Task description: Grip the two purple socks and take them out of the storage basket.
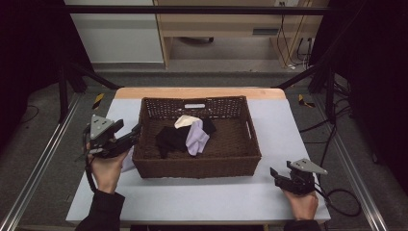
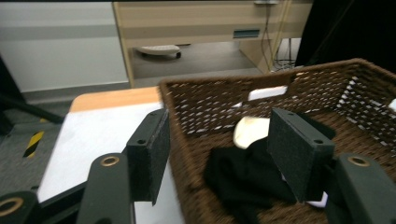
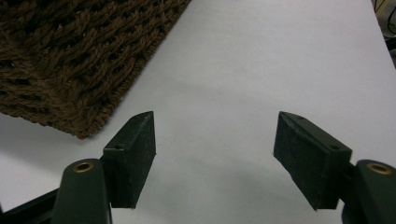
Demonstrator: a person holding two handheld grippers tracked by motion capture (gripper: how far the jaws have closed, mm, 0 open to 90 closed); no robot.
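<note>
My left gripper (image 1: 136, 131) hangs with its jaws wide apart and nothing between them, straddling the near-left wall of the wicker basket (image 1: 192, 169) — one pad outside over the table, the other inside above the clothes. My right gripper (image 1: 275, 174) is spread just as wide and empty, resting low over the bare table (image 1: 279, 125) near the basket's front right corner, well apart from the pile.

I judge the work to be at its start, or between pieces: three items lie in the basket and I hold none. A pale bit of cloth (image 1: 128, 161) shows on the table just beside my left hand (image 1: 107, 169), against the basket's outer wall — possibly one piece already out, though I cannot tell what it is.

Inside, a black garment (image 1: 172, 138) lies crumpled toward the middle, a lilac cloth (image 1: 197, 136) draped over its right edge, a cream piece (image 1: 185, 121) tucked behind both. All are soft, rumpled and overlapping, so lifting one may drag its neighbour.
</note>
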